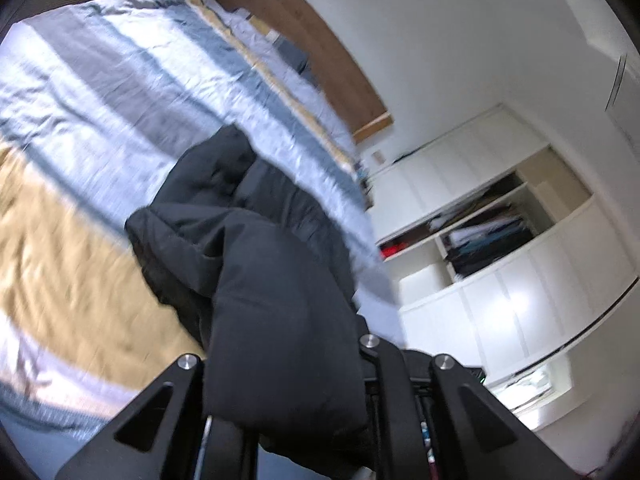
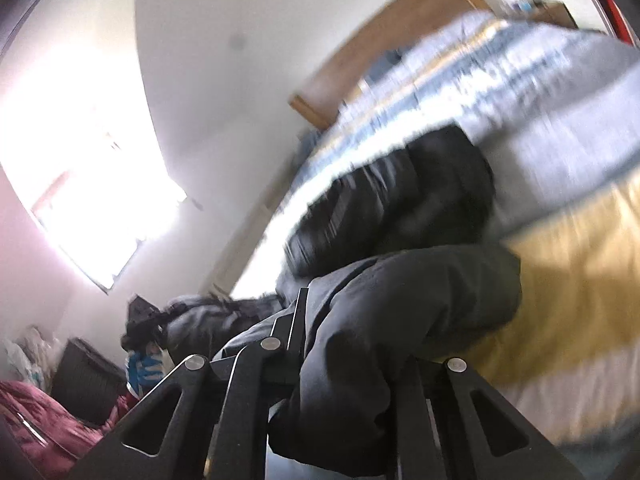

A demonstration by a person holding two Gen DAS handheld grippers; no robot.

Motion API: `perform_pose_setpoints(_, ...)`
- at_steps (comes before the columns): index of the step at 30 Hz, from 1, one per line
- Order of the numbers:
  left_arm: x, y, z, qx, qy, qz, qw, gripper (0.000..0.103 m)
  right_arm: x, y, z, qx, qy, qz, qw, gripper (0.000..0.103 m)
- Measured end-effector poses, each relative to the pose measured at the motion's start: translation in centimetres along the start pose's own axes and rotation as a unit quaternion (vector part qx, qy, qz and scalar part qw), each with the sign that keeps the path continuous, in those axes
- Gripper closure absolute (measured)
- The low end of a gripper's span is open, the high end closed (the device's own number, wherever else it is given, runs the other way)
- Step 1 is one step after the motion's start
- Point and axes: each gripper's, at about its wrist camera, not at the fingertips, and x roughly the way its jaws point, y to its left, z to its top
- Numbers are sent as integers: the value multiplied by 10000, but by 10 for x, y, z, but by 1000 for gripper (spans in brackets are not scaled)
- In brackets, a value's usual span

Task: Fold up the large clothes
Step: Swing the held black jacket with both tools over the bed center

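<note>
A large black padded garment point(image 1: 256, 248) trails from the striped bed up to my left gripper point(image 1: 288, 384). Its near end drapes over the gripper's fingers and hides them; the gripper is shut on the cloth. In the right wrist view the same black garment point(image 2: 400, 304) bunches over my right gripper point(image 2: 356, 364), which is shut on another part of it. The rest of the garment point(image 2: 408, 200) lies crumpled on the bed beyond. Both views are tilted and blurred.
The bed cover point(image 1: 120, 120) has blue, grey, white and mustard stripes, with a wooden headboard point(image 1: 304, 44) behind. A white wardrobe point(image 1: 500, 240) with open shelves of clothes stands at the right. Beside the bed, under a bright window point(image 2: 88, 168), lie a clothes pile point(image 2: 192, 320), a dark box point(image 2: 88, 380) and maroon cloth point(image 2: 40, 424).
</note>
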Motion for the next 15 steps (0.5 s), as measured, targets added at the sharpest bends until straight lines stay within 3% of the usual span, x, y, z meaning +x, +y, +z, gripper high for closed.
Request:
perform_pose_setpoints(4, 13, 2, 50, -561, -353, -452, 9968, 92, 10, -7, 49, 194, -455, 313, 9983, 90)
perform_pose_setpoints(8, 45, 22, 100, -1470, -662, -704, 9844, 92, 39, -36, 92, 957, -906, 595, 9895, 90)
perform_pose_setpoints(11, 87, 28, 142, -1655, -796, -535, 9815, 92, 75, -60, 126, 1516, -1162, 535, 9801, 90)
perform_pose_setpoints(15, 155, 35, 205, -1431, -909, 142, 9854, 91, 128, -88, 177, 1652, -1396, -143, 9762, 90)
